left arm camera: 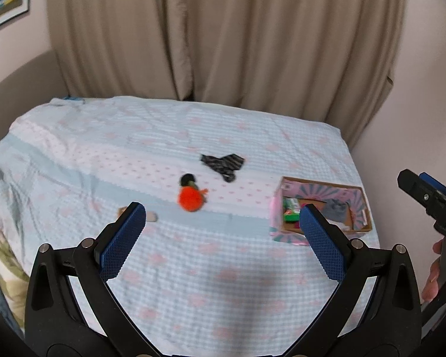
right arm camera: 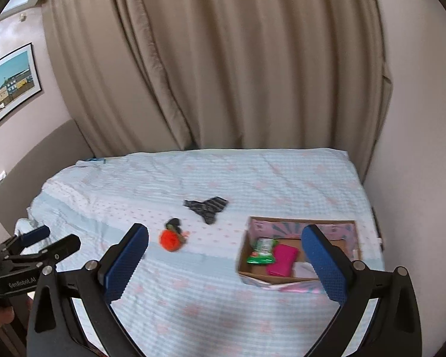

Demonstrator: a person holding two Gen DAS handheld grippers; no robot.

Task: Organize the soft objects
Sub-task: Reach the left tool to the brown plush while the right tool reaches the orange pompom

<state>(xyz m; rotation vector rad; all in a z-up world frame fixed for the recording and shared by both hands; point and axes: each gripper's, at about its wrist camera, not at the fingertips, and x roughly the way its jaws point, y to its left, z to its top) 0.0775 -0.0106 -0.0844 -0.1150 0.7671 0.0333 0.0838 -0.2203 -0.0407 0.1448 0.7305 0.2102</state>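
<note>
An orange plush toy point(left arm camera: 191, 198) with a black head lies mid-bed; it also shows in the right wrist view point(right arm camera: 171, 239). A dark striped cloth point(left arm camera: 223, 164) point(right arm camera: 206, 206) lies behind it. A small beige item point(left arm camera: 151, 216) lies by my left finger. An open cardboard box point(left arm camera: 365, 208) point(right arm camera: 242, 255) at the right holds a green packet point(right arm camera: 261, 251), a pink item point(right arm camera: 282, 260) and other pieces. My left gripper point(left arm camera: 223, 218) is open and empty above the bed, in front of the toy. My right gripper point(right arm camera: 226, 239) is open and empty, near the box.
The bed point(left arm camera: 193, 282) has a light blue and pink cover. Beige curtains point(left arm camera: 223, 35) hang behind it, with a wall to the right point(right arm camera: 416, 178). A framed picture point(right arm camera: 9, 86) hangs at left. Crumpled bedding point(left arm camera: 0, 238) lies at the left edge.
</note>
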